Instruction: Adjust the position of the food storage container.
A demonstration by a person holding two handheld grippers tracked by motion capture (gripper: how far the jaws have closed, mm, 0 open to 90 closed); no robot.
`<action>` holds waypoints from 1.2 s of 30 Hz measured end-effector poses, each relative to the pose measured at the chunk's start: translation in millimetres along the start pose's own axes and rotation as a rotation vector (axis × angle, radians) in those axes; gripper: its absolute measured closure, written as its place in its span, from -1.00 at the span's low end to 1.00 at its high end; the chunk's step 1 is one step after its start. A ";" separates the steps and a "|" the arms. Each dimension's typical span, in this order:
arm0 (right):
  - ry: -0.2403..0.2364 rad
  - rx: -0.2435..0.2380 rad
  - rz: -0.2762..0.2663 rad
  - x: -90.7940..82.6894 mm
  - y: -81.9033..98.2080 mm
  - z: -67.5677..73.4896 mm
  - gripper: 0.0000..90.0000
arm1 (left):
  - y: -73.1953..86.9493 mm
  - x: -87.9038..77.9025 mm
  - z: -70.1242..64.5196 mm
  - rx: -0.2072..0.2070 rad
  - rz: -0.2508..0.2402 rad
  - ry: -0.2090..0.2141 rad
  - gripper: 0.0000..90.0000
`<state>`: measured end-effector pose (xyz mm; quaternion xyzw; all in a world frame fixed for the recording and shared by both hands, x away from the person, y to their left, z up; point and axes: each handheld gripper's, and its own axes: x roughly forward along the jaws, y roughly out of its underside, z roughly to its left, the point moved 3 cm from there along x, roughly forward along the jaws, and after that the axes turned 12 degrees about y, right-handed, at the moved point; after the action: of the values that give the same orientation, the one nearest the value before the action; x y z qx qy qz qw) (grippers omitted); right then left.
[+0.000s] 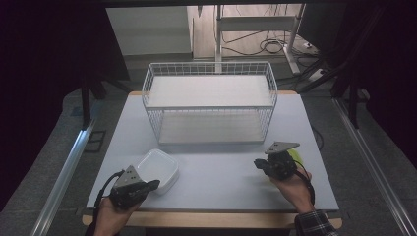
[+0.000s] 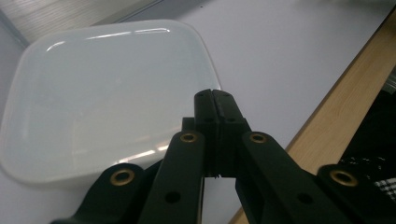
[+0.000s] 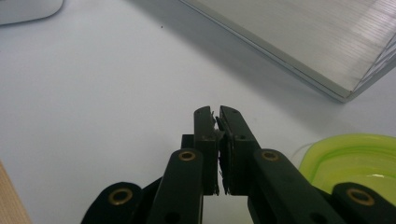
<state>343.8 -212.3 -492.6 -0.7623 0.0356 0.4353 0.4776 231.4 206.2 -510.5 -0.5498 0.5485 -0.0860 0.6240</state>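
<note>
A white translucent plastic container [image 1: 158, 169] lies upside down on the table's front left; it also appears close up [image 2: 102, 93] in the left gripper view. My left gripper [image 1: 153, 184] is shut with nothing in it, its tips [image 2: 214, 94] just past the container's near right corner. My right gripper [image 1: 259, 163] is shut and empty over bare table [image 3: 217, 112] at the front right. A lime-green lid [image 1: 297, 157] lies right beside it, partly behind the gripper, and shows at the lower right [image 3: 355, 158] in the right gripper view.
A white wire basket rack [image 1: 210, 103] with two shelves stands across the table's middle and back; its lower shelf edge [image 3: 299, 51] is near the right gripper. The wooden front table edge [image 2: 322, 121] runs close to the left gripper.
</note>
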 end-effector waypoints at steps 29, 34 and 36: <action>-0.023 -0.014 0.003 6.7 -2.6 11.2 0.89 | 15.7 -32.1 71.2 -0.195 -0.134 -0.177 0.99; -0.047 -0.022 0.004 9.5 -4.6 18.3 0.89 | 21.0 -7.5 85.2 -0.254 -0.035 -0.192 0.99; -0.048 -0.023 0.009 9.7 -4.5 19.3 0.89 | 20.2 -5.3 85.0 -0.254 -0.028 -0.187 0.99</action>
<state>339.7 -191.7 -499.4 -0.7569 0.0224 0.4561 0.4676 285.5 267.9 -540.6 -0.6375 0.4865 0.0269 0.5968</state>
